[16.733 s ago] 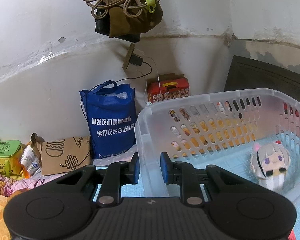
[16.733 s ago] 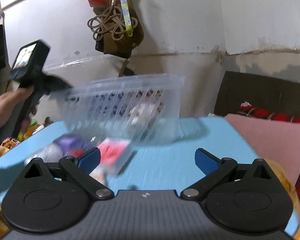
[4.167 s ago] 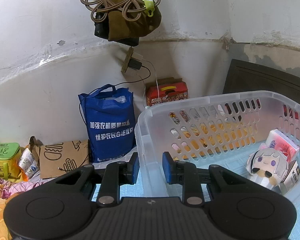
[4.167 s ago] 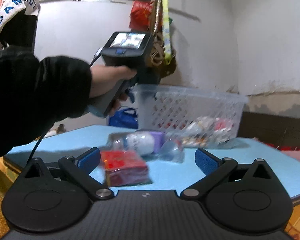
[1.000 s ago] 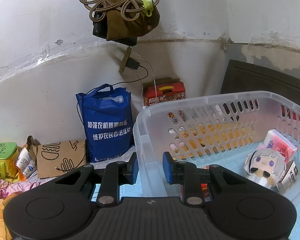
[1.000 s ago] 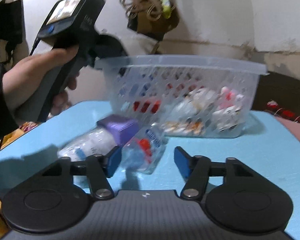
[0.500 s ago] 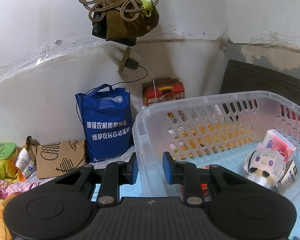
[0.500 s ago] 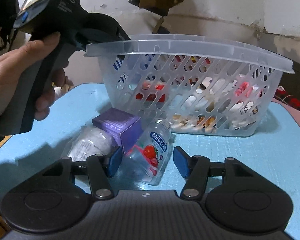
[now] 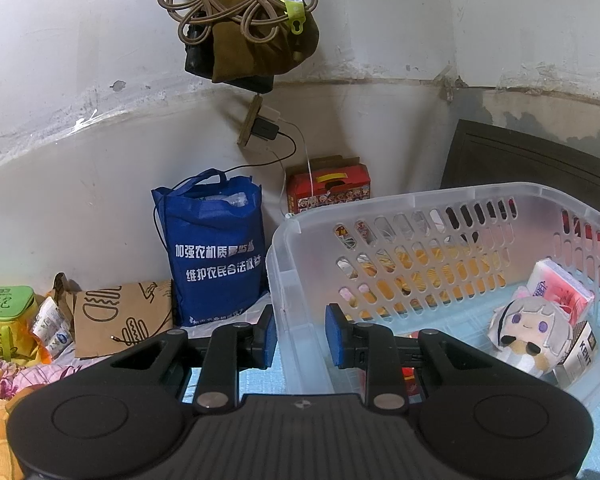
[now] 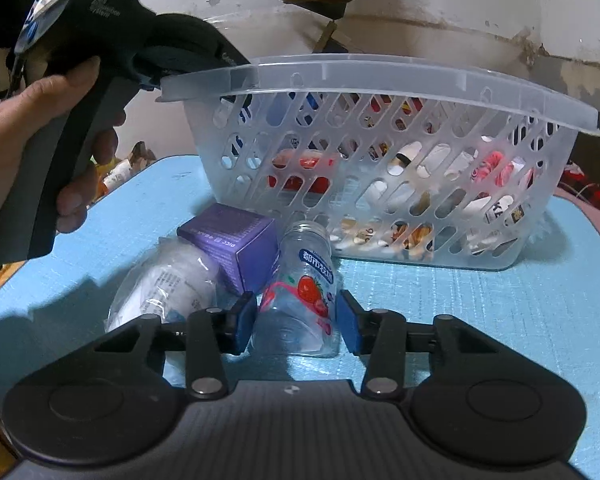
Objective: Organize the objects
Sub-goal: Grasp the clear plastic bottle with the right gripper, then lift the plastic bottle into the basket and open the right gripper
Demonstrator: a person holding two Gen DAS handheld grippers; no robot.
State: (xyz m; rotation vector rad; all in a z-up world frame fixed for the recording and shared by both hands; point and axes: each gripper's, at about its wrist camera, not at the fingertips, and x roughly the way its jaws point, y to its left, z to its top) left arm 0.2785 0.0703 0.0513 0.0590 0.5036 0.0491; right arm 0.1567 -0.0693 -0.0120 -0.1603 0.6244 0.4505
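Observation:
My left gripper [image 9: 300,334] is shut on the near left wall of the clear plastic basket [image 9: 420,204], tilting it. Inside lie a plush doll [image 9: 530,330], a pink tissue pack [image 9: 558,290], a white carton [image 9: 580,354] and a red item [image 9: 408,372]. In the right wrist view the basket [image 10: 380,76] stands on the blue table [image 10: 500,300]. My right gripper [image 10: 296,320] has its pads on both sides of a clear strawberry bottle [image 10: 300,308] lying on the table. A purple box [image 10: 236,244] and a clear wrapped packet [image 10: 168,284] lie left of it.
The left gripper's handle and the hand holding it [image 10: 52,120] are at the left. Behind the table are a blue bag [image 9: 216,248], a red box [image 9: 328,188], a brown paper bag [image 9: 120,316], a green tin [image 9: 4,316]. Coiled cords [image 9: 236,8] hang on the wall.
My right gripper has moved forward and down and narrowed around the strawberry bottle. The left gripper keeps holding the basket wall, almost still.

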